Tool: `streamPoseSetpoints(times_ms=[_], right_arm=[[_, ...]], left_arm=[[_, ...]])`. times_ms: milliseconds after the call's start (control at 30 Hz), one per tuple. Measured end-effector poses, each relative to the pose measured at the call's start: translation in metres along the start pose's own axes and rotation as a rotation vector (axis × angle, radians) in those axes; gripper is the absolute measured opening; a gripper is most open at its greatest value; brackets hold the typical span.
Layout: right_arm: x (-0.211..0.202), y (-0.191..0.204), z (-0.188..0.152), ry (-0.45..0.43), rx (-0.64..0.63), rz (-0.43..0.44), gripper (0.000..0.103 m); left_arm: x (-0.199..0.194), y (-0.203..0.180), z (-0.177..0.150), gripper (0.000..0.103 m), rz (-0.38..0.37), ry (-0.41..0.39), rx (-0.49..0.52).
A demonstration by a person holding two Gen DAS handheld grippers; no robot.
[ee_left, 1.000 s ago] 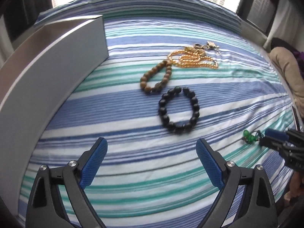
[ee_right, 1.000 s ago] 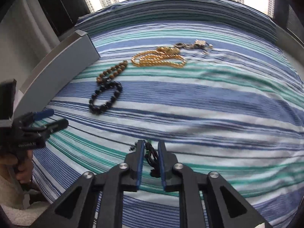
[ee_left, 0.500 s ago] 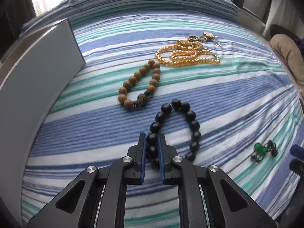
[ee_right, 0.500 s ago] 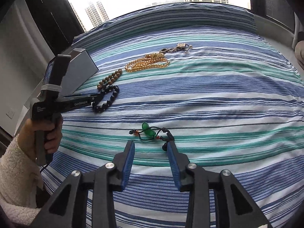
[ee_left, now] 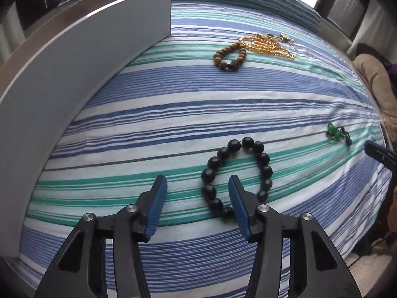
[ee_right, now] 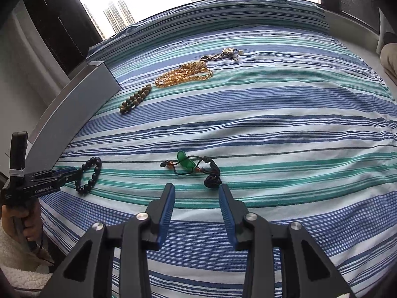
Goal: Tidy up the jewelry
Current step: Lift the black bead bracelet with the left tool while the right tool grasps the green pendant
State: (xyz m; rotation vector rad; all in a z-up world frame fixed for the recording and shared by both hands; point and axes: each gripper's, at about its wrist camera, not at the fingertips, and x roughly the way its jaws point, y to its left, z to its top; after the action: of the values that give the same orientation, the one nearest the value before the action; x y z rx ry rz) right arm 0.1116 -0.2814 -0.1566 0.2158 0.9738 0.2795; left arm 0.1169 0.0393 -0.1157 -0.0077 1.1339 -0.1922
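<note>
The left tool (ee_left: 197, 188) points forward and slightly down, its blue-padded fingers (ee_left: 156, 198) spread wide, nothing between them; the right tool (ee_right: 196, 200) sits low, likewise parted; a hand (ee_right: 18, 219) grips the left handle.

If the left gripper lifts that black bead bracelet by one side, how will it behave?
The black bracelet is separate round beads in a loop, so it will probably droop and swing rather than stay stiff. The smooth beads may slip between the left gripper's open pads.
</note>
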Motion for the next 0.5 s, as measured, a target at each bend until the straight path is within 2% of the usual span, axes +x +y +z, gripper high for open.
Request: streamPoseSetpoints(times_ms=[100, 300, 333, 367, 400, 500], right_arm=[[-0.003, 0.002, 0.000, 0.001, -0.018, -0.021, 0.044], [0.005, 0.000, 0.005, 0.049, -0.078, -0.076, 0.046], [0.008, 0.001, 0.007, 0.059, -0.096, -0.082, 0.048], [0.011, 0.003, 0.009, 0.064, -0.114, -0.086, 0.049], [0.015, 0.005, 0.012, 0.068, -0.131, -0.087, 0.049], [0.032, 0.010, 0.020, 0.104, -0.179, -0.078, 0.049]], left_arm=[[0.004, -0.001, 0.002, 0.052, 0.011, -0.004, 0.008], [0.009, -0.024, 0.003, 0.052, 0.055, -0.021, 0.107], [0.009, -0.026, 0.003, 0.049, 0.051, -0.023, 0.114], [0.008, -0.027, 0.003, 0.036, 0.036, -0.024, 0.115], [0.007, -0.029, 0.003, 0.012, 0.033, -0.025, 0.119], [0.007, -0.030, 0.003, 0.010, 0.019, -0.014, 0.117]])
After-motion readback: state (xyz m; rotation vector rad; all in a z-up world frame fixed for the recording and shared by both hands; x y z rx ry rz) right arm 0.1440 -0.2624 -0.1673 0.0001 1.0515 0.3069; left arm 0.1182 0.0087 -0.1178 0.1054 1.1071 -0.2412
